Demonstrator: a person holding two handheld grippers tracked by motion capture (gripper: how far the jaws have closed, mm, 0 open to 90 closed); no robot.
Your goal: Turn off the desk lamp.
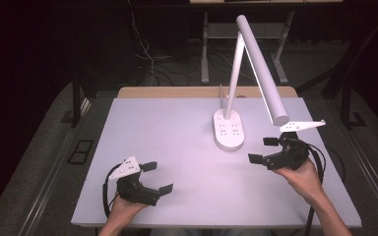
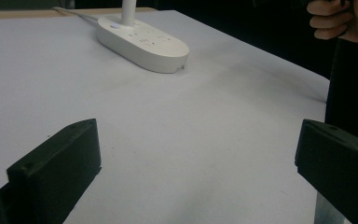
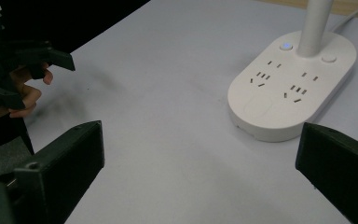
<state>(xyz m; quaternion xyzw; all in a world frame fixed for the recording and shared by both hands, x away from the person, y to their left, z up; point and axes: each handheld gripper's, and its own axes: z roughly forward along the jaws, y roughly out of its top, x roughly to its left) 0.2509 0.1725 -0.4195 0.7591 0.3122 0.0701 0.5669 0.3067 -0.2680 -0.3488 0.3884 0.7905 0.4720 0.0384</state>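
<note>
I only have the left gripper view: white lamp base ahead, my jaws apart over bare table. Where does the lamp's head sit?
Observer: The lamp head slants down from the top of the stem toward the person's right, ending above the right gripper.
Operator: Is that gripper open?
Observer: Yes, its jaws stand apart, pointing at the lamp base.
Operator: Any light on the base?
Observer: A small button beside the stem glows blue in the right gripper view.
</note>
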